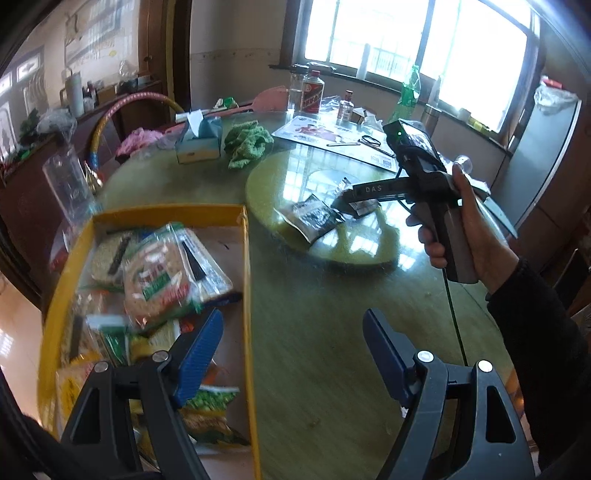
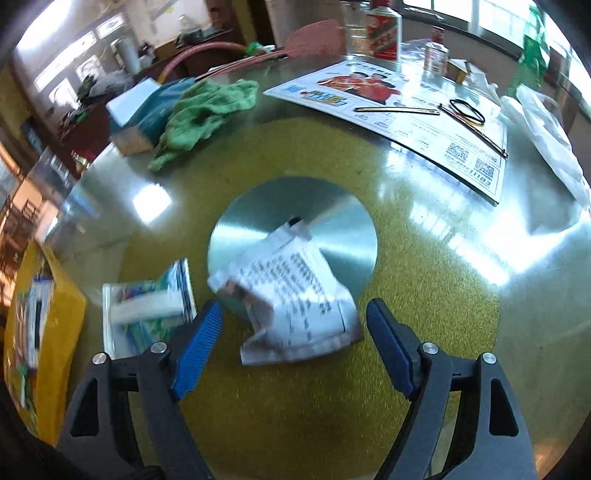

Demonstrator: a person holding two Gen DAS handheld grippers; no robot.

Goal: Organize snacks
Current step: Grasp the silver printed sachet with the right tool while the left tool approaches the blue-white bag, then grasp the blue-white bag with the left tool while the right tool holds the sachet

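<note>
The work surface is a round table (image 1: 332,332) with a glossy green-yellow top under glass, carrying a raised turntable (image 2: 424,332) with a bare metal disc (image 2: 332,229) at its centre. Strong daylight from a barred window (image 1: 406,33) behind the table reflects off the glass. A dark wooden sideboard (image 1: 44,166) stands along the wall at the left of the left wrist view. On the far part of the table lie a green cloth (image 2: 199,110), a blue tissue box (image 1: 197,142), a printed poster (image 2: 406,110) with two QR codes and the digits "11183", a black hair tie (image 2: 466,110), a white-and-red bottle (image 2: 383,29), and a green plastic bottle (image 1: 410,90). A yellow cardboard box (image 1: 245,295) sits at the near left edge of the table and holds several clear noodle packets (image 1: 162,280) with red and green labelling; the text is blurred and unreadable. On the turntable, a crumpled white snack packet (image 2: 295,295) with rows of small dark print, too blurred to read, lies partly over the metal disc. A second flat packet (image 2: 147,314) with green and white print lies just beside it on the left. The right gripper (image 2: 295,343) is released, its blue pads straddling the near end of the white packet without pressing on it. Its body bears the letters "DAS". The left gripper (image 1: 293,358) is released and empty, positioned over the right wall of the yellow box.
</note>
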